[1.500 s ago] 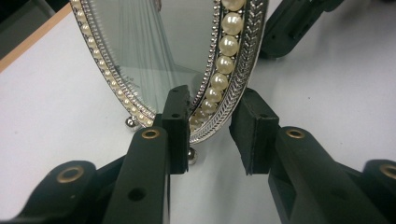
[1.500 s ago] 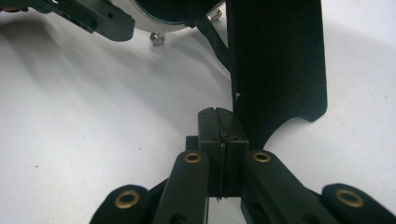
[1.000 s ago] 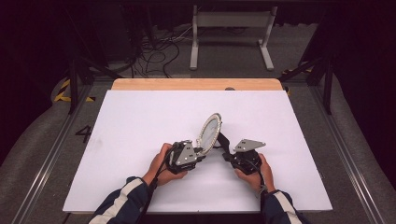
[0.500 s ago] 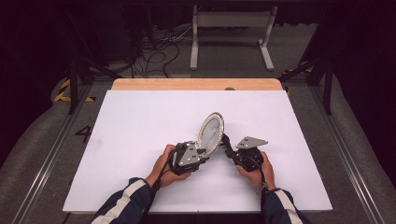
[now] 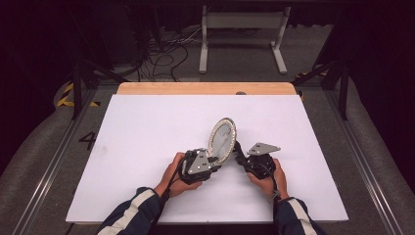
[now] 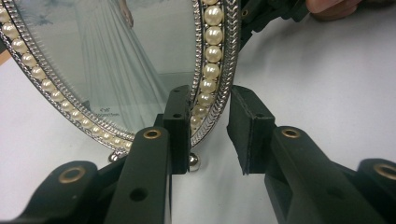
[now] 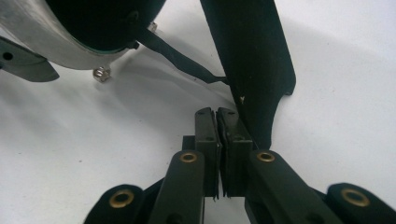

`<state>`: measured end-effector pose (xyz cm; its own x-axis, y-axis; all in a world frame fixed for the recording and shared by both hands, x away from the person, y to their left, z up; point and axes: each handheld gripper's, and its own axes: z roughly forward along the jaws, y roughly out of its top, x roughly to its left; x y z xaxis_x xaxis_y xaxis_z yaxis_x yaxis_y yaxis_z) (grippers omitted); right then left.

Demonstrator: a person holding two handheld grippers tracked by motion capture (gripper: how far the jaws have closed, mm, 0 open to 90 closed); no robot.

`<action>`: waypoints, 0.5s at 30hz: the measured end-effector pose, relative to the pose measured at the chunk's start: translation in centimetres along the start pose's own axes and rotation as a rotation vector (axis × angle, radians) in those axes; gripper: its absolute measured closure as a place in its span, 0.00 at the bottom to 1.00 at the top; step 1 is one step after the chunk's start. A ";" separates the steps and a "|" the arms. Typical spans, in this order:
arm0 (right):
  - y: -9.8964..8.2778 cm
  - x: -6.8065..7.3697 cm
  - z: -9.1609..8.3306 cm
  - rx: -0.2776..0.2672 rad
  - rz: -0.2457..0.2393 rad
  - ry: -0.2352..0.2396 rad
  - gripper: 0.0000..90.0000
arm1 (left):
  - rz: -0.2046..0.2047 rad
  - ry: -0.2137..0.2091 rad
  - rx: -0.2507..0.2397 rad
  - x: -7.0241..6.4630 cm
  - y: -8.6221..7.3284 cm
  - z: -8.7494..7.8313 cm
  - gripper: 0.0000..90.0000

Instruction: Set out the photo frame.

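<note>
An oval picture frame point(image 5: 222, 141), edged with pearls and a silver rim, is standing nearly upright near the middle of the white table point(image 5: 147, 127). Its long axis is running up from the table and leaning a little to the right in the high view, and its glazed face is turning toward the person's left. In the left gripper view the frame point(image 6: 107, 60) is resting on small ball feet point(image 6: 193, 162), and its beaded edge is rising between the two black jaws.

Both forearms are entering from the bottom of the high view, in dark sleeves with a white stripe. The left gripper point(image 5: 211, 160) is lying low at the frame's left lower edge and the right gripper point(image 5: 240, 155) just behind its right side, so the two hands are bracketing the frame.

The left gripper's point(image 6: 210, 135) jaws are straddling the rim: one pad is lying against the glazed front, while the other is standing just clear of the rim, so they are released. The right gripper's point(image 7: 217, 126) jaws are pressing pad to pad with nothing visibly between them, beside the frame's black easel leg point(image 7: 252, 65). A thin black strap point(image 7: 177, 58) is linking that leg to the frame's back point(image 7: 84, 23).
</note>
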<state>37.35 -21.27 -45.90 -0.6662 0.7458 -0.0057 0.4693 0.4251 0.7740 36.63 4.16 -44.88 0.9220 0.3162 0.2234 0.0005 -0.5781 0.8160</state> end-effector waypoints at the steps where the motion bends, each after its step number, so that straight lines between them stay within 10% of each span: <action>1: 0.0 0.0 -0.1 -0.006 0.001 0.003 0.96 | -0.012 -0.002 -0.001 0.0 0.0 -0.2 0.78; 15: 0.4 3.2 -2.3 -0.095 -0.053 0.049 0.75 | -0.088 0.042 -0.035 1.4 -1.6 -4.9 0.56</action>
<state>34.08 -19.86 -44.20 -0.7176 0.6962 -0.0189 0.3771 0.4112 0.8298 36.07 9.19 -43.23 0.9022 0.3957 0.1717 0.0662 -0.5202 0.8515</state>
